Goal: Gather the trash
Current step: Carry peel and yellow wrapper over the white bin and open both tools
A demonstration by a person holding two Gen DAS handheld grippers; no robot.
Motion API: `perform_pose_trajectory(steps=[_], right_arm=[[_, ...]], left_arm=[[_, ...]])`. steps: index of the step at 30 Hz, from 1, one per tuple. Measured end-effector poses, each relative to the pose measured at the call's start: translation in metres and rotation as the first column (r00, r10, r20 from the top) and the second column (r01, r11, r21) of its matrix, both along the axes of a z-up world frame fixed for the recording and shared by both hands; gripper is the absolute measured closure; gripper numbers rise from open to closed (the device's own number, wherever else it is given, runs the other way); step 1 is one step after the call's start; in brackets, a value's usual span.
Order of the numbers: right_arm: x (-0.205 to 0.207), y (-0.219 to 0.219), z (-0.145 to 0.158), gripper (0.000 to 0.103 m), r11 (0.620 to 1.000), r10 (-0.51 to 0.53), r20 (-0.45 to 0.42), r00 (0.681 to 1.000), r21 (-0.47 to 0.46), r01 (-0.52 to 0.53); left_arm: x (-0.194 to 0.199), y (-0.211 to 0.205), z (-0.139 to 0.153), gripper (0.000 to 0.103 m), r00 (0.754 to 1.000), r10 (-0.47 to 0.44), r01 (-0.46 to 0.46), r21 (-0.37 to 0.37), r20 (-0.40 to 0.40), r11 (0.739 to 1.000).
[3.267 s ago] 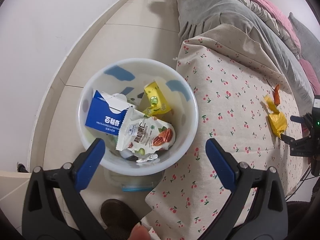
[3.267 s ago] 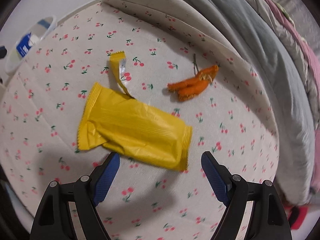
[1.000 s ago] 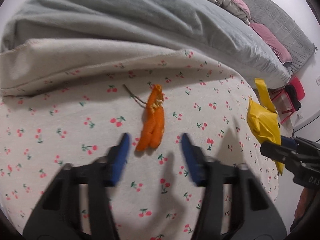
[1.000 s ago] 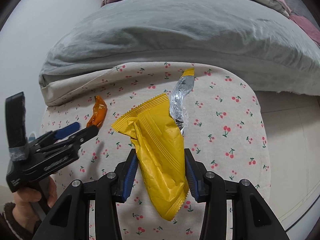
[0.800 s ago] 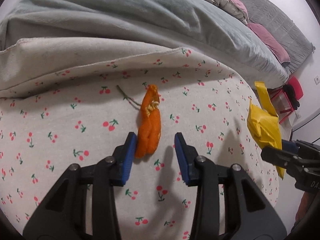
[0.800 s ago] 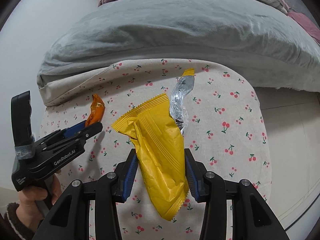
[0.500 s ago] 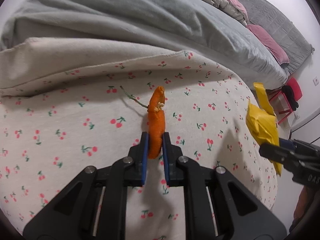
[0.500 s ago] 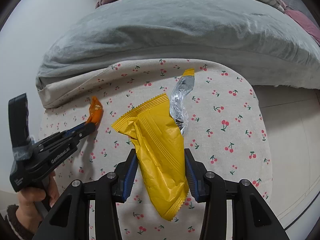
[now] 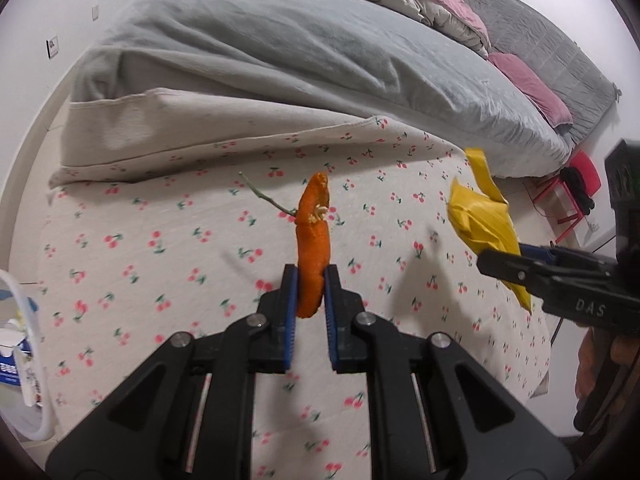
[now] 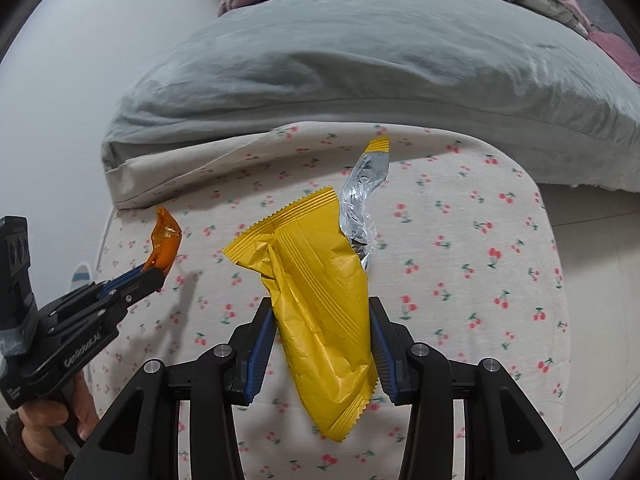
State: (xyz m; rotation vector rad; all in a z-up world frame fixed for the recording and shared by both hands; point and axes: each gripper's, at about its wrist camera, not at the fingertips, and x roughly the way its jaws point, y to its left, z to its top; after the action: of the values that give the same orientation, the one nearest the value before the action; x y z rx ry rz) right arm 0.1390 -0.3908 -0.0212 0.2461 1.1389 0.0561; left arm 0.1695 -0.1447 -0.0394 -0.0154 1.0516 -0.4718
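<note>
Two pieces of trash are held at once, one per tool. The left gripper (image 9: 308, 280) is clamped on an orange peel (image 9: 313, 240), pinched at its lower end so that most of it stands up above the pads, a thin stem trailing to the left; it appears lifted clear of the cherry-print cloth (image 9: 160, 240), though contact at the bottom tip cannot be ruled out. The right gripper (image 10: 322, 344) is closed across the middle of a yellow wrapper (image 10: 320, 300), its torn foil strip (image 10: 366, 184) sticking up at centre frame. Both grips are presumably meant for carrying to the bin.

The left wrist view alone shows the white bin's rim (image 9: 16, 300) at the lower left edge, with a blue carton (image 9: 8, 360) inside. The right wrist view alone shows the hand (image 10: 76, 412) on the left tool, at lower left, and the wrapper's silver lining.
</note>
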Motion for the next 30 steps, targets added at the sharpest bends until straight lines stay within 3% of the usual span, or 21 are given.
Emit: perform_pose_trajectory(steps=[15,30], right_arm=[[-0.001,0.067,0.007,0.057,0.992,0.125,0.024,0.992,-0.018,-0.124],[0.003,0.156,0.001,0.057,0.965,0.260,0.013,0.965,-0.046,-0.259]], left_arm=[[-0.026,0.073,0.012,0.089,0.998,0.061,-0.061,0.015,0.029,0.998],[-0.045,0.171,0.008,0.089,0.981,0.191,-0.191,0.012,0.029,0.982]])
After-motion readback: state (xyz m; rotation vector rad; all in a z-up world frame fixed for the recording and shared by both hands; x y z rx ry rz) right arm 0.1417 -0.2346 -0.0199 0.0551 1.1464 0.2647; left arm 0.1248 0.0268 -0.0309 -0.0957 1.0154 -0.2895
